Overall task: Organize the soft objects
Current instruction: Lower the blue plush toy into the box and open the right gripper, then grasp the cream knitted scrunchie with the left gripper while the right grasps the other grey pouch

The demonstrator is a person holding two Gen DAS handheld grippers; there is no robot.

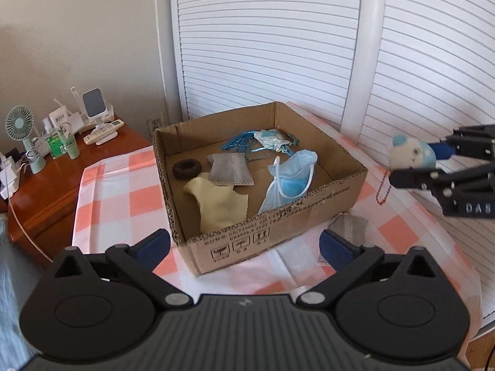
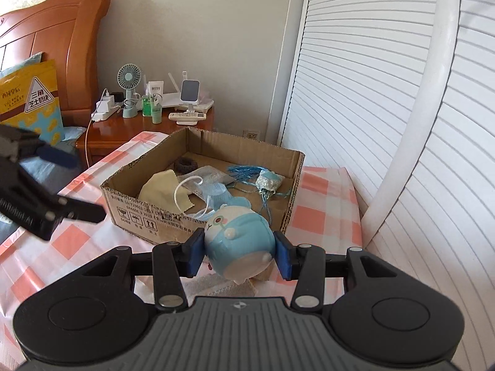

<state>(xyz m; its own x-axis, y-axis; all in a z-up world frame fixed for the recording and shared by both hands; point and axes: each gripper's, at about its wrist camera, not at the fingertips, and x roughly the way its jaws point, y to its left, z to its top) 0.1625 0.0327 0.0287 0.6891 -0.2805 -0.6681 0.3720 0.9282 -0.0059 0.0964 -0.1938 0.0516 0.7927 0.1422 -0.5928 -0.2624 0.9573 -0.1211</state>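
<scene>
An open cardboard box (image 1: 309,199) (image 2: 139,213) stands on a checked tablecloth. Inside lie a yellow cloth (image 1: 216,204), a grey mask (image 1: 230,170), a blue face mask (image 1: 287,182), a brown hair tie (image 1: 186,169) and a blue tasselled sachet (image 1: 266,139). My left gripper (image 1: 244,247) (image 2: 74,185) is open wide in front of the box, with nothing between its fingers. Off the box's right side, above the table, my right gripper (image 2: 239,256) (image 1: 417,165) is shut on a blue and white plush toy (image 2: 238,241) (image 1: 408,153). A second grey mask (image 1: 349,225) (image 2: 213,287) lies on the cloth beside the box.
A wooden bedside table (image 1: 46,191) left of the cloth carries a small fan (image 2: 128,92), bottles, a remote and chargers. White louvred doors (image 1: 263,46) rise close behind the box. A wooden headboard (image 2: 62,46) and a yellow bag (image 2: 31,99) are further left.
</scene>
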